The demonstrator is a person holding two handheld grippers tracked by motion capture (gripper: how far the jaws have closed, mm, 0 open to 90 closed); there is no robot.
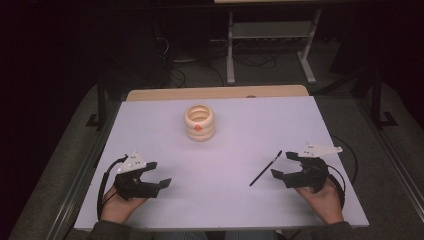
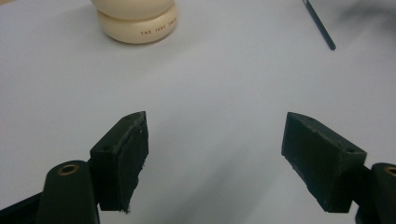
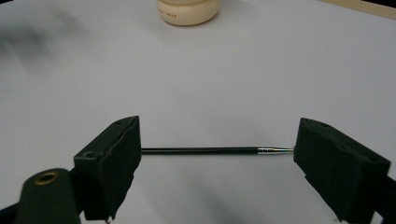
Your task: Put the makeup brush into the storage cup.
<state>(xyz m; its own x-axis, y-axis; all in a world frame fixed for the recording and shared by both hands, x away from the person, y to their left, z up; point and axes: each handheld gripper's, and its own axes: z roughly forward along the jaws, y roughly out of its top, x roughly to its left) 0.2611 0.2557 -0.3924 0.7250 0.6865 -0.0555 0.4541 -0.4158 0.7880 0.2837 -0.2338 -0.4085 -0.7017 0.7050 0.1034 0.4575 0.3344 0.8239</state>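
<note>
One thin black brush lies flat on the white tabletop, at about four o'clock from the single cream ribbed holder that stands upright near the far edge. The right claw rests just beside the brush with its jaws spread wide, empty, and in the right gripper view the brush lies crosswise between them, probably lined up for a pick. The left claw, at seven o'clock from the holder and well apart from it, also gapes open and holds nothing, seemingly waiting in reserve.
</note>
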